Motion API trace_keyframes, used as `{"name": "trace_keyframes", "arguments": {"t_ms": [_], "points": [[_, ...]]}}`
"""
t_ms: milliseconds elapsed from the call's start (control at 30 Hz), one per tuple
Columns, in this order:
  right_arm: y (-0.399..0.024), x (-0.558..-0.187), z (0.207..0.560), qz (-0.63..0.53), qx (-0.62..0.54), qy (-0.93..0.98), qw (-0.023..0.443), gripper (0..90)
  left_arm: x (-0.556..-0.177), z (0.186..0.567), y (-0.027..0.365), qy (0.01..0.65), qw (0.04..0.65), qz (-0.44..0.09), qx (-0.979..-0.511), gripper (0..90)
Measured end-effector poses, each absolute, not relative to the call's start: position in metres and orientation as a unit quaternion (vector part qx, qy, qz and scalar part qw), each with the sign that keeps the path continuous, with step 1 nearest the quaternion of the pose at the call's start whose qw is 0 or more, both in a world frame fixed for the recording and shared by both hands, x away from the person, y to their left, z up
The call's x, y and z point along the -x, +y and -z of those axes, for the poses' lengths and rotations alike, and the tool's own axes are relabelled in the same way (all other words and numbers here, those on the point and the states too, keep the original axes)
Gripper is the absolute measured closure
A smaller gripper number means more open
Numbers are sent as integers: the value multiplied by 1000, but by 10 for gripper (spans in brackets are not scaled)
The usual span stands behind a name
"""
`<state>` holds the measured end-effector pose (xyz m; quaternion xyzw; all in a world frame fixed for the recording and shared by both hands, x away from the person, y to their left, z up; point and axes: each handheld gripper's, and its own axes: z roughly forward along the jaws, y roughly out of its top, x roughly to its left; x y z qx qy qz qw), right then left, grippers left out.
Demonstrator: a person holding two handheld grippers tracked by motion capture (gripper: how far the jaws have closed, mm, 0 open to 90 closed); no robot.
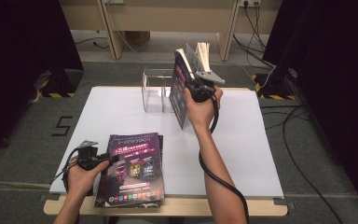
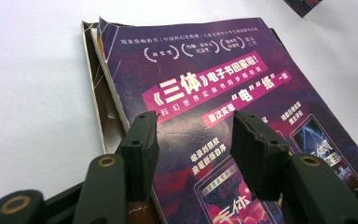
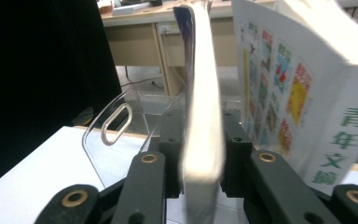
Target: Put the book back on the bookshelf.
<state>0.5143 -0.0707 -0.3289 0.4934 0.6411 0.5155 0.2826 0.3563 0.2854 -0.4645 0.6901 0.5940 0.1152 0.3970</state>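
While gripped, magazine [image 1: 179, 88] upright, spine vertical

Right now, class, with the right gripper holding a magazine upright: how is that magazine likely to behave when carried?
Held by the right gripper at one edge, the magazine probably flexes; it is thin with soft covers. Likely light: one pinch holds it upright. Its glossy cover may slip.

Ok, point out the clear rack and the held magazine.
clear rack [image 1: 152, 91], high view, its left wall.
held magazine [image 1: 179, 91], high view, its purple cover.
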Motion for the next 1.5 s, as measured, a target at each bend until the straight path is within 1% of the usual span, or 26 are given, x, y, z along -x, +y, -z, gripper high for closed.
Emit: {"name": "trace_keyframes", "arguments": {"t_ms": [233,700,900,1500], "points": [[-64,-517,327,-493,-506,647,287,824,-357,465,287,595,398,-113,-689,503],[-60,-519,329,-513,-498,635,293,832,-357,465,289,596,398,-115,-688,504],[-57,-520,324,-523,-493,628,298,832,-357,465,290,597,400,-115,-686,503],[-49,-542,322,-520,-498,619,313,832,-357,464,292,599,402,-116,-683,504]]}}
